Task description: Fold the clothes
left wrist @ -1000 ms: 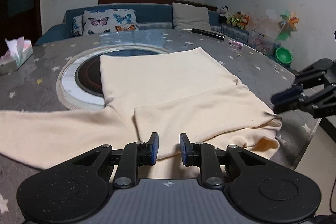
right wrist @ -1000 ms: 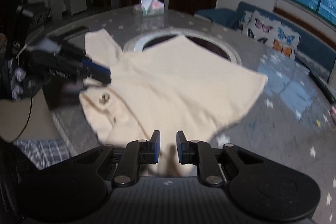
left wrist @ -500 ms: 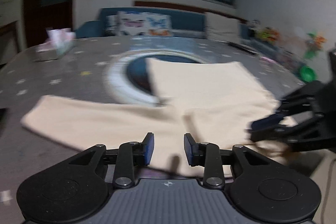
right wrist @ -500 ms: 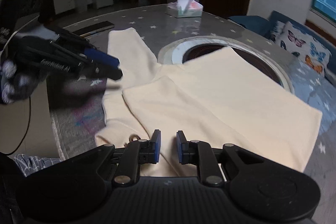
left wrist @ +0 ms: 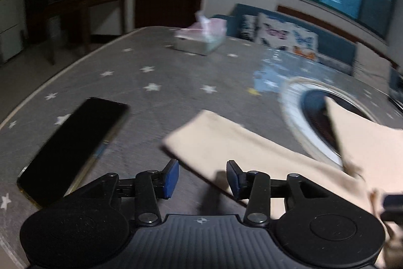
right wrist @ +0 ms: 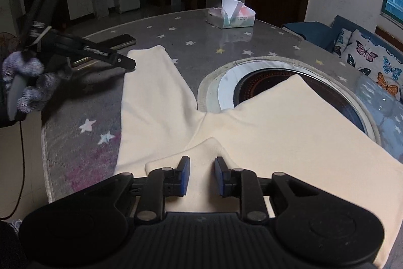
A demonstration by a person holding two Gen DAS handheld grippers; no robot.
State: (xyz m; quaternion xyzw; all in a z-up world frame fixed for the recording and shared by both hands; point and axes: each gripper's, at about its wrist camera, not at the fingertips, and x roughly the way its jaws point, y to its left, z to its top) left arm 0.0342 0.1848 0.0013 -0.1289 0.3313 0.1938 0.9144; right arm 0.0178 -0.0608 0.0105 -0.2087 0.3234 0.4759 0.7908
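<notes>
A cream long-sleeved garment (right wrist: pixel 264 127) lies flat on the grey star-patterned table. One sleeve (right wrist: pixel 148 97) stretches out to the left; its cuff shows in the left wrist view (left wrist: pixel 216 143). My left gripper (left wrist: pixel 202 179) is open, just short of that cuff, above the cloth edge. It also shows in the right wrist view (right wrist: pixel 126 64), near the cuff. My right gripper (right wrist: pixel 201 177) is open over a folded cream flap (right wrist: pixel 201 155) at the near edge, with nothing between its pads.
A black phone (left wrist: pixel 73 145) lies left of the cuff. A tissue box (right wrist: pixel 230 15) stands at the far side. A round hob (right wrist: pixel 264 82) is set into the table under the garment. The table edge (right wrist: pixel 46 155) runs at the left.
My left gripper has swung left along the sleeve to its cuff and opened wider. My right gripper has moved over the near folded flap and opened slightly.
</notes>
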